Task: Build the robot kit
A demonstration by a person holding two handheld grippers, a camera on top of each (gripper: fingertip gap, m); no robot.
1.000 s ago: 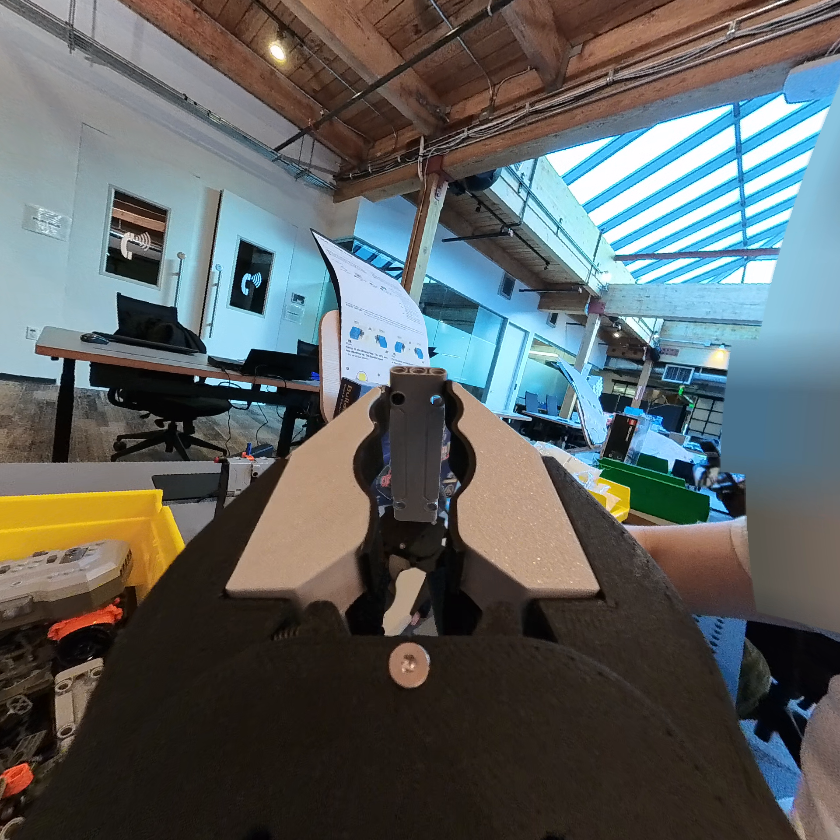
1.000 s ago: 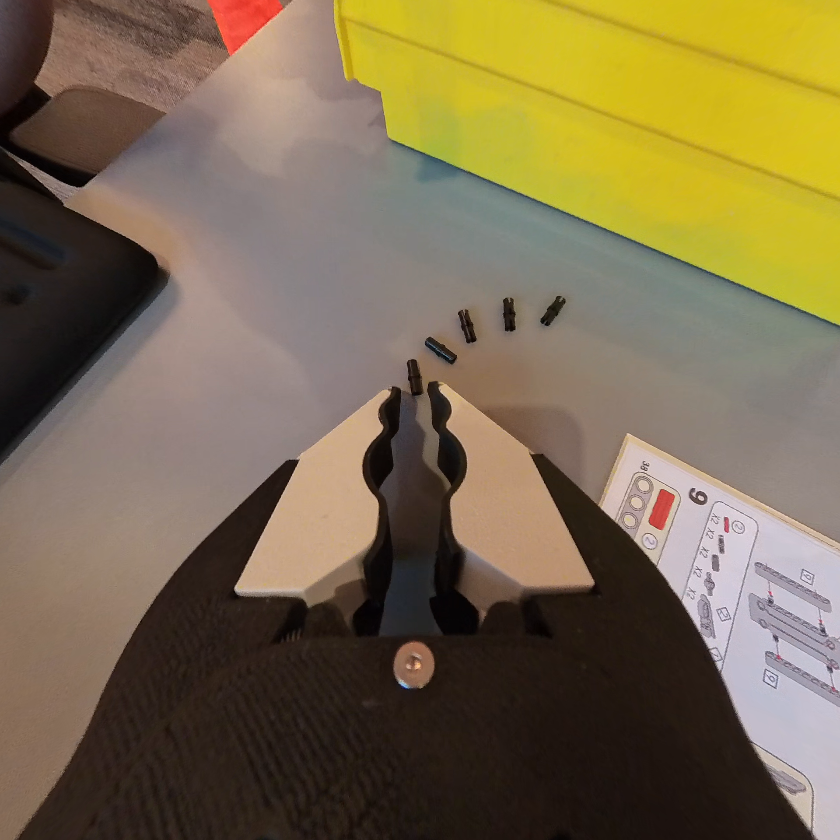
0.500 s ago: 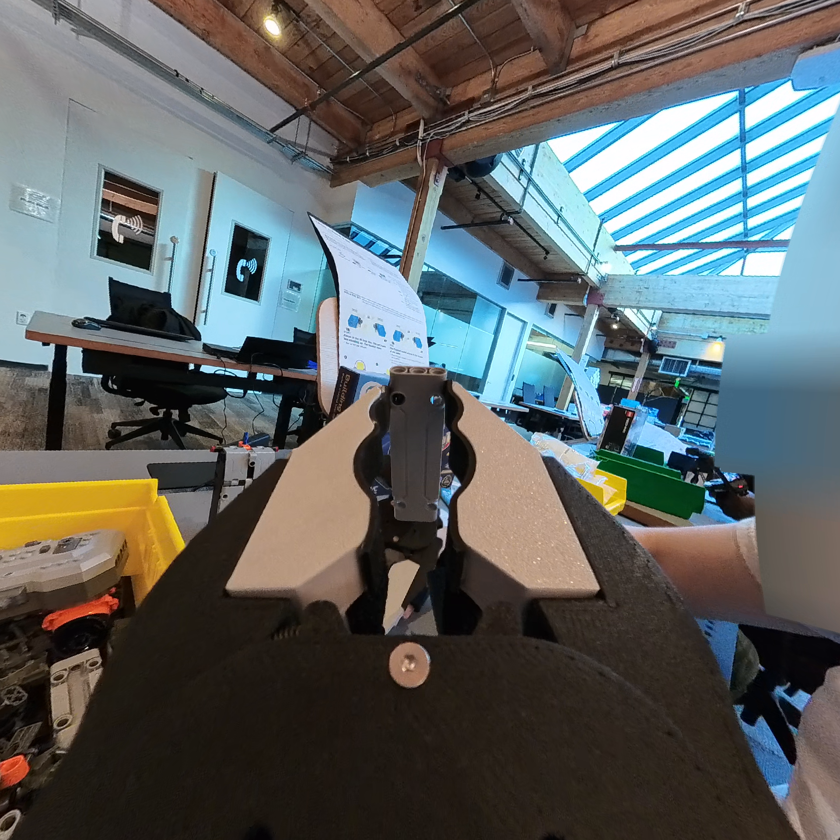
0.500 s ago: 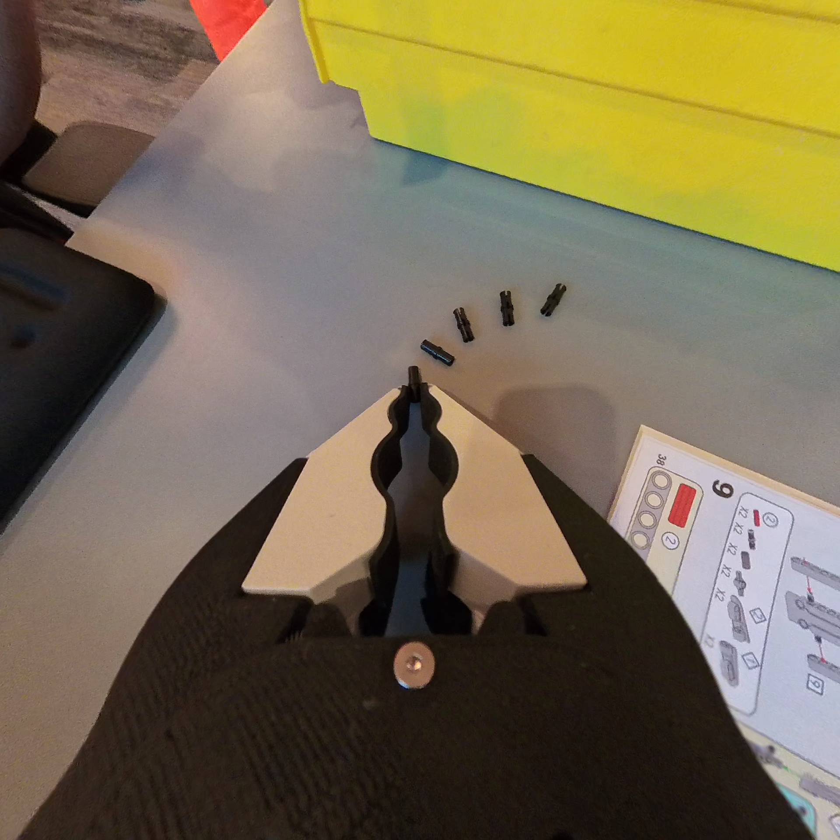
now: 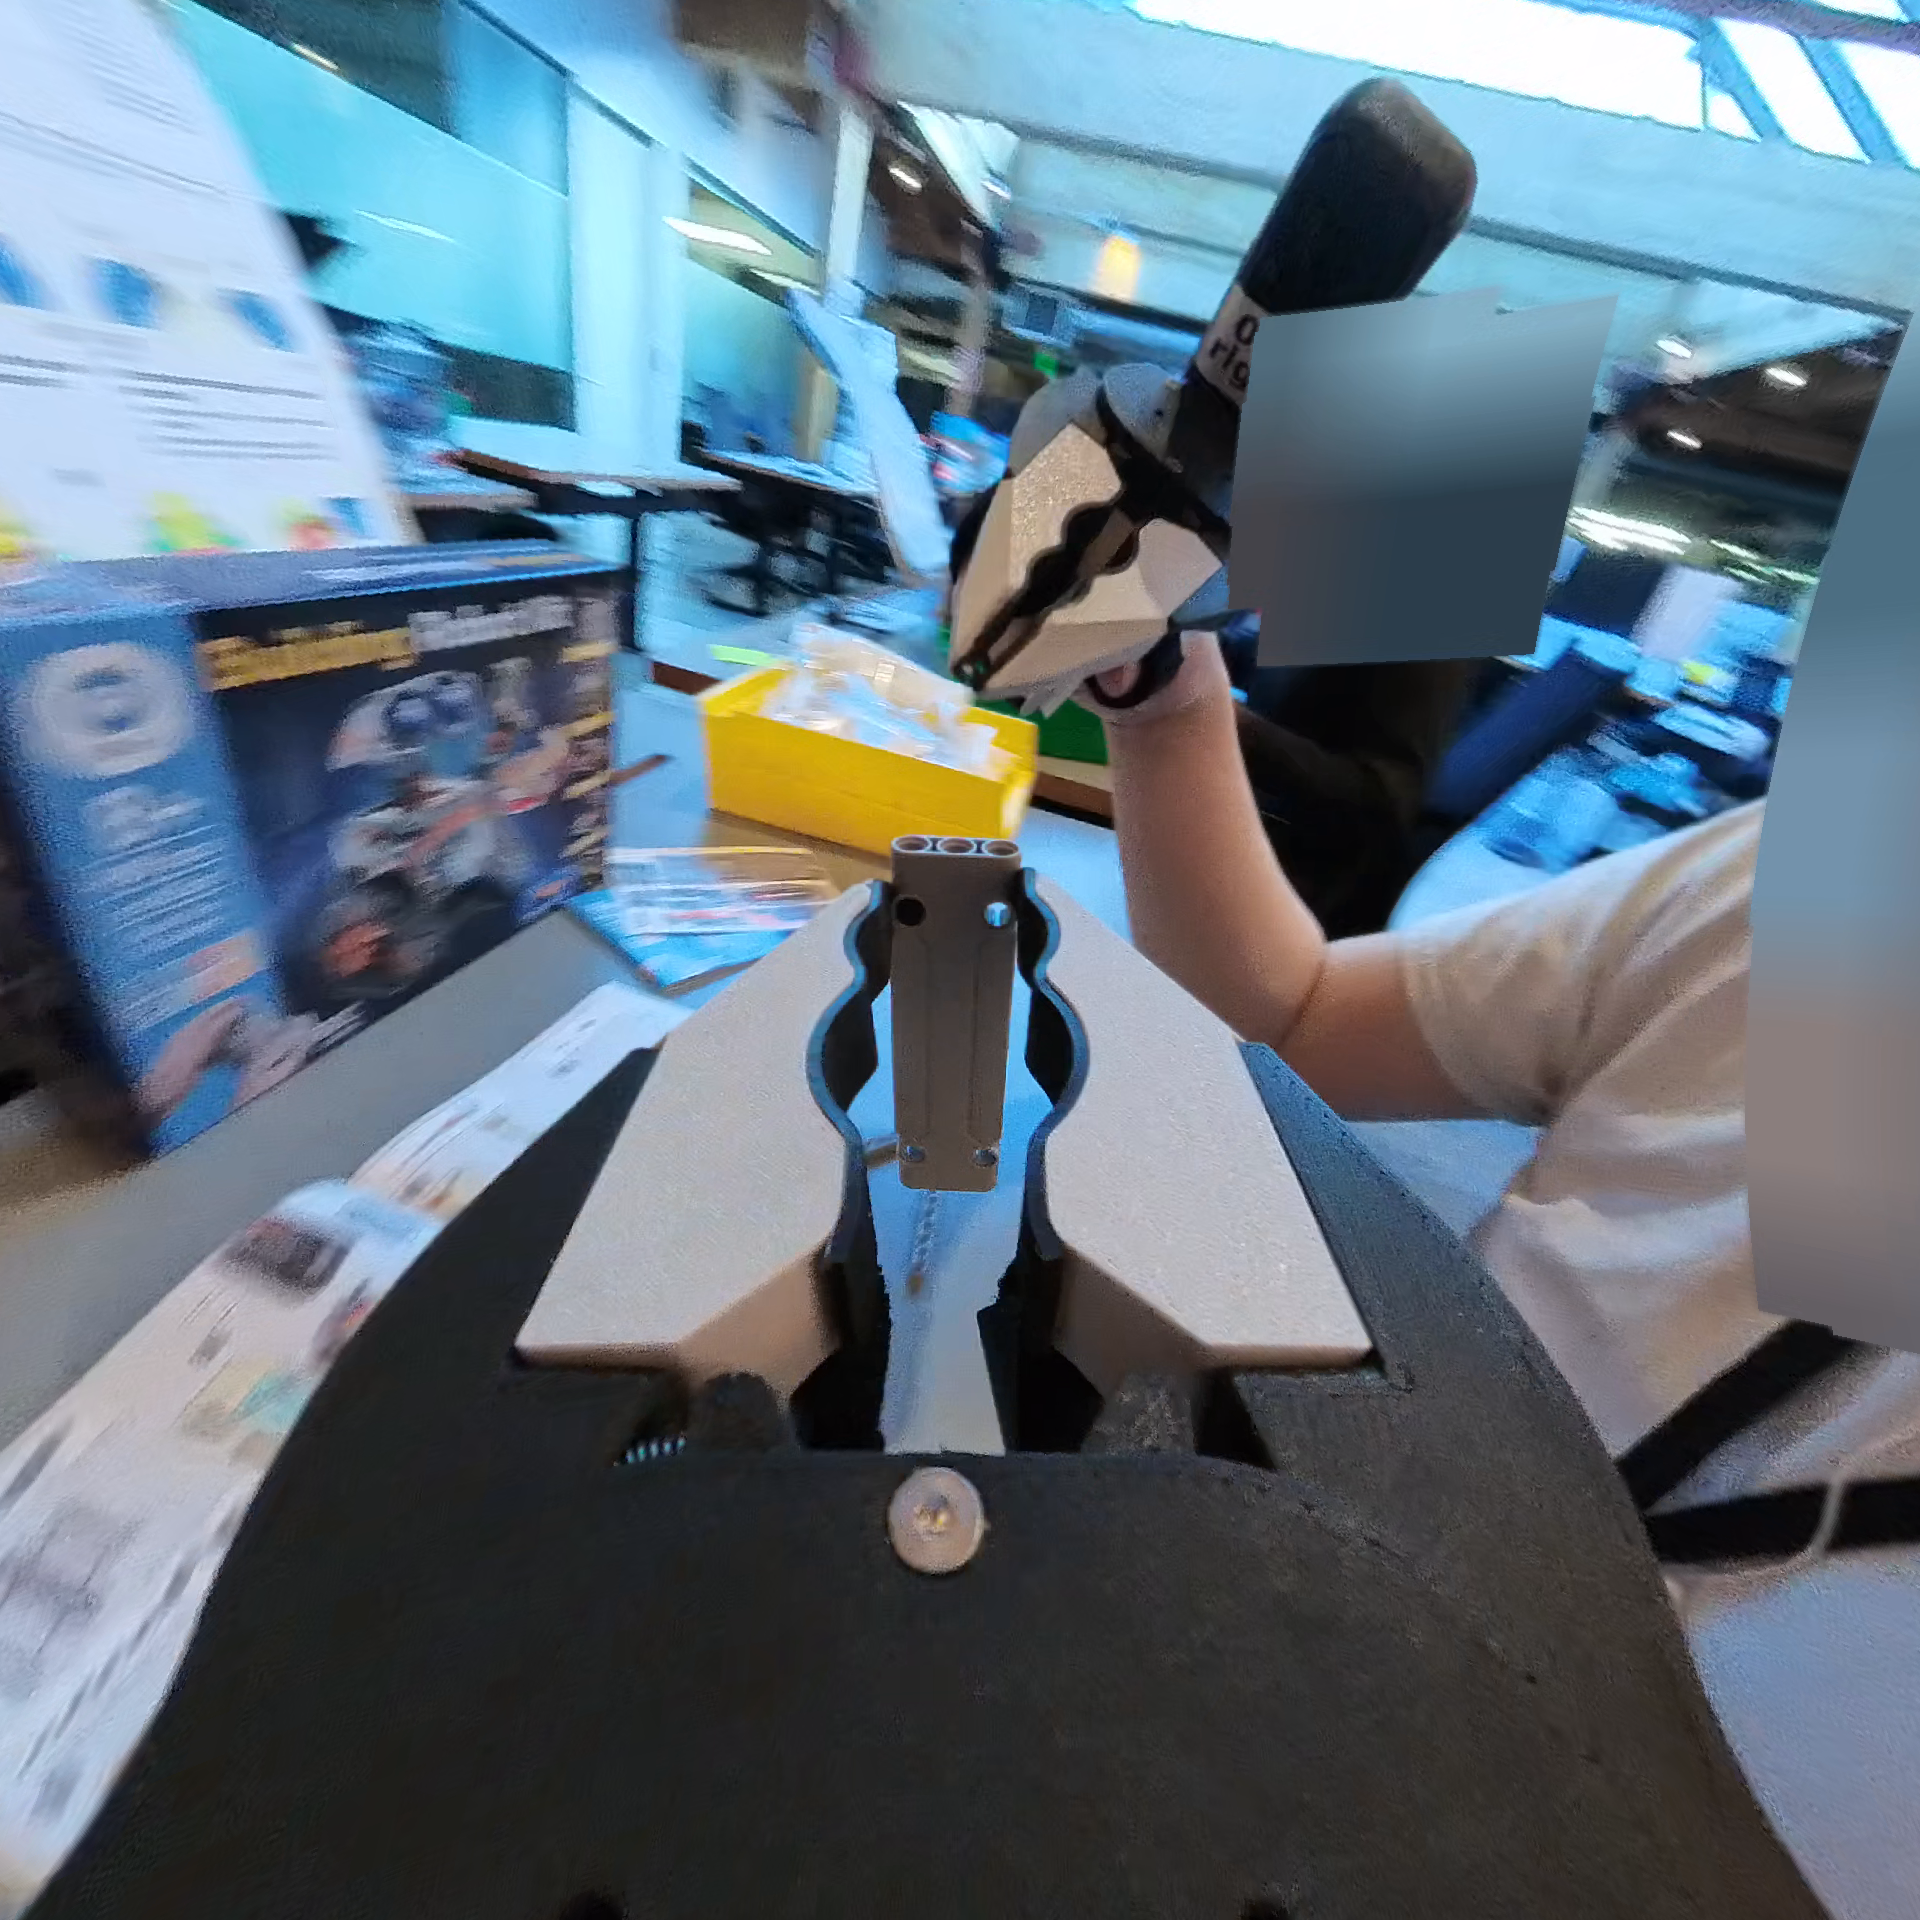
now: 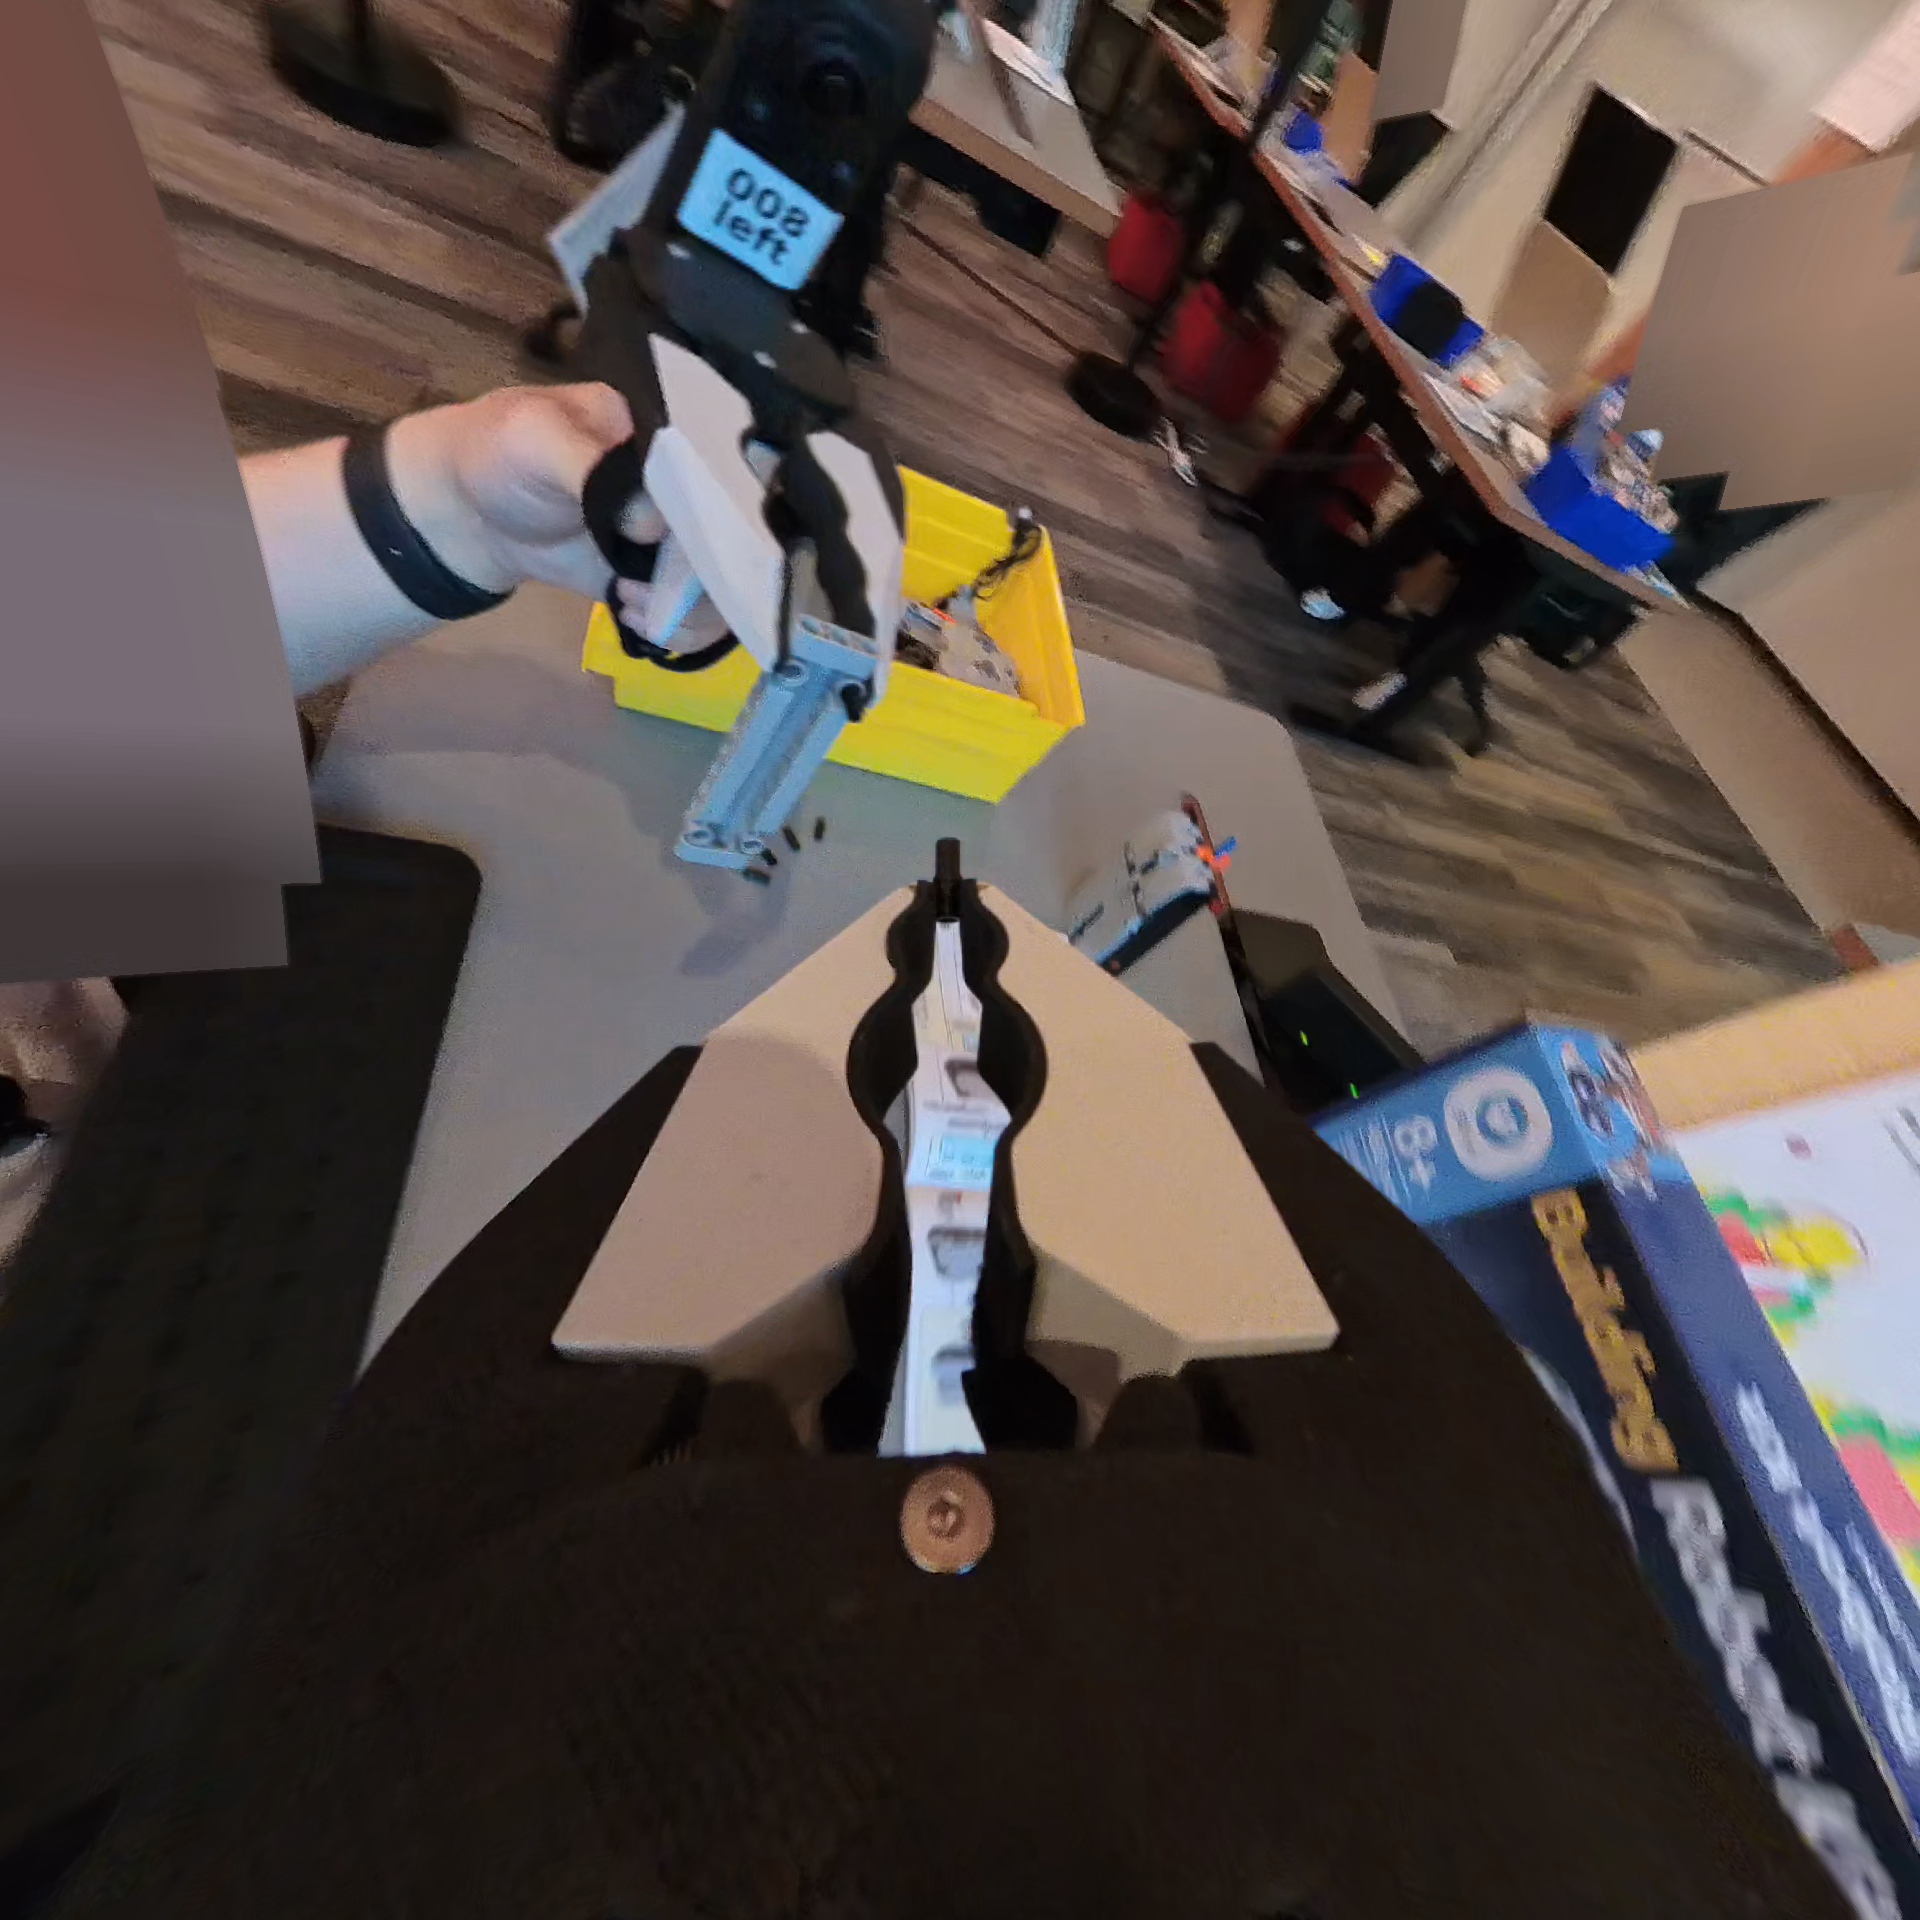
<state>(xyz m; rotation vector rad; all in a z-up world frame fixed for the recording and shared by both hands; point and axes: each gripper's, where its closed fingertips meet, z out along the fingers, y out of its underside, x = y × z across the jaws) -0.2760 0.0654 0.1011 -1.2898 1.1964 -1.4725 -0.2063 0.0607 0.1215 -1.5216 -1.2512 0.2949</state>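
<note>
Open workshop with plank floor and long desks

Grey-brown wood plank floor [image 6: 1039, 343] fills the upper part of the right wrist view; a long desk [image 6: 1455, 343] runs along the upper right. Ceiling lights [image 5: 1122, 260] glow, blurred, at the left wrist view's top.

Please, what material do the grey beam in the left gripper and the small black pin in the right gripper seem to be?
Grey beam: probably moulded hard plastic, matte, with clean round holes. Black pin: apparently plastic too, dark and dull; too small to be sure.

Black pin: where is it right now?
The black pin is pinched at the tip of the right gripper, held above the grey table, right of the grey beam in the left gripper.
</note>
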